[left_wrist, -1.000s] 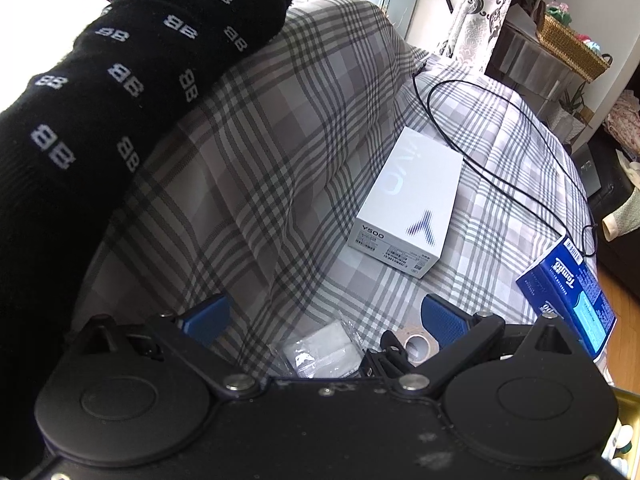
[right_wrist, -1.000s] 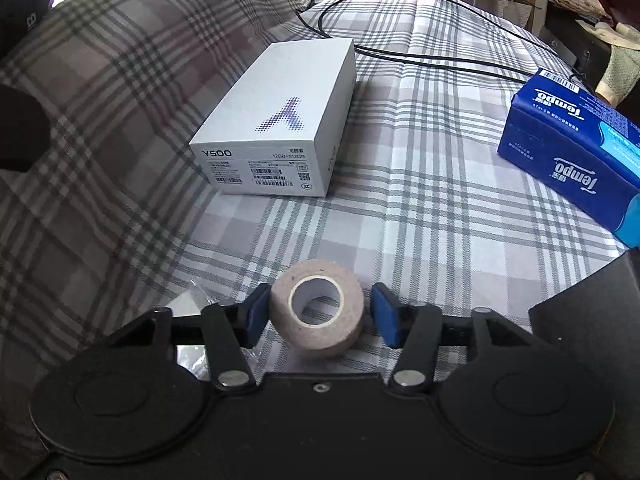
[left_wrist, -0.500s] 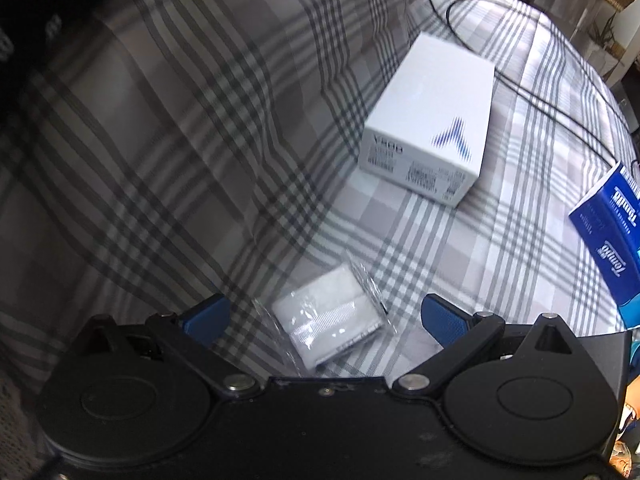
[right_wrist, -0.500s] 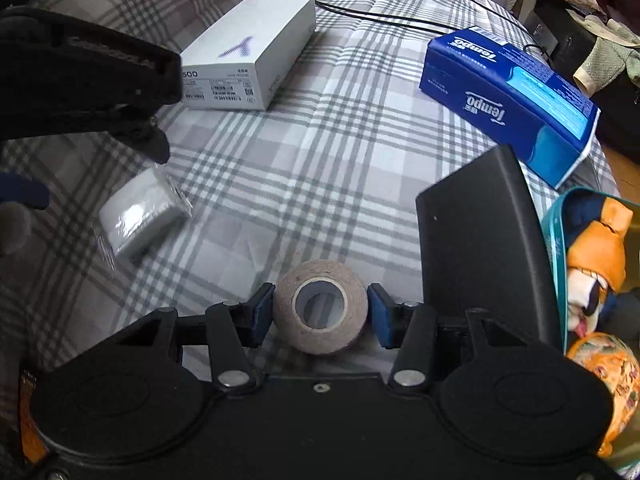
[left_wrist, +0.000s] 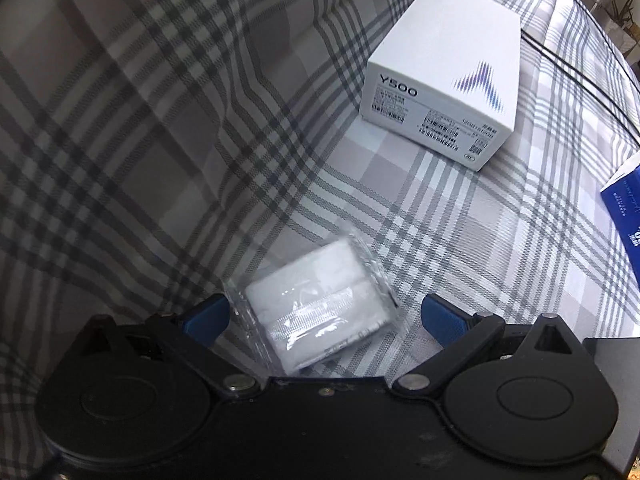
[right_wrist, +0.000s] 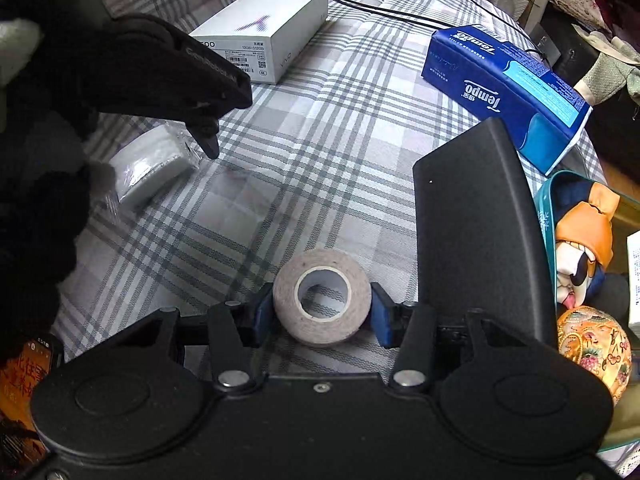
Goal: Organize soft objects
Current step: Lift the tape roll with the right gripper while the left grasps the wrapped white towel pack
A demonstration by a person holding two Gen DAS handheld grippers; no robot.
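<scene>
Left gripper point(left_wrist: 324, 314) apart w/ wrapped gauze pack point(left_wrist: 316, 304) between; right gripper point(right_wrist: 322, 308) clamped on tape roll point(right_wrist: 322, 296).

left gripper point(left_wrist: 324, 316): lowered, fingers now straddle wrapped white gauze pack point(left_wrist: 320, 312) | right gripper point(right_wrist: 322, 310): carried tape roll point(right_wrist: 322, 296) rightward

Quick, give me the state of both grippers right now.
Left gripper: jaws open, straddling the wrapped white pack on the plaid cloth, not yet pressing it.
Right gripper: jaws shut on the tan tape roll.
</scene>
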